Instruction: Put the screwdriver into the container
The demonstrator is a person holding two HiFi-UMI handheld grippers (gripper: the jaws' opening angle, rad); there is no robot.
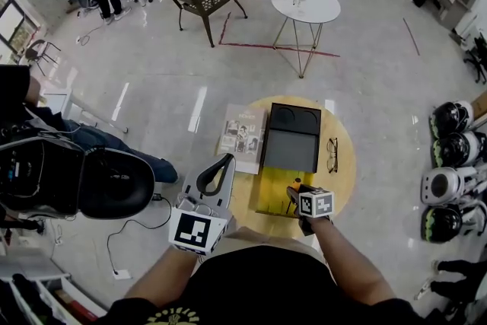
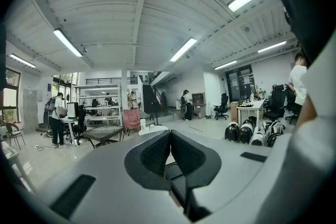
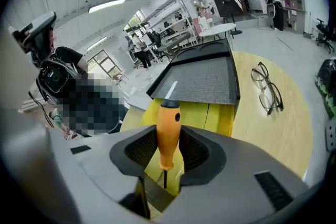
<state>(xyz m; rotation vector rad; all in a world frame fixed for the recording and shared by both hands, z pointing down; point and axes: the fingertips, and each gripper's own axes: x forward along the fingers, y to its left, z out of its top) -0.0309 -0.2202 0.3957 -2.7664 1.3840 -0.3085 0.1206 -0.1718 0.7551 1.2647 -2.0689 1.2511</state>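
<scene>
Tongs on the right [image 3: 168,135] are clenched on the orange screwdriver [image 3: 169,122], which is held over the near edge of the round surface [image 1: 344,167]. Tongs on the left [image 2: 169,136] are squeezed shut with nothing inside. A black tray [image 1: 290,148] is seen mid-surface, a yellow container [image 1: 272,190] just nearer, and glasses [image 1: 332,154] toward the right edge.

Screwdriver [image 3: 169,134]: orange handle, black end cap, dark shaft. Container [image 3: 202,78]: dark grey, black rim. Block [image 3: 210,115] beneath Container: bright yellow. Tabletop [image 3: 286,134]: pale yellow wood grain. Glasses [image 3: 268,89] right of Container: black frames.
</scene>
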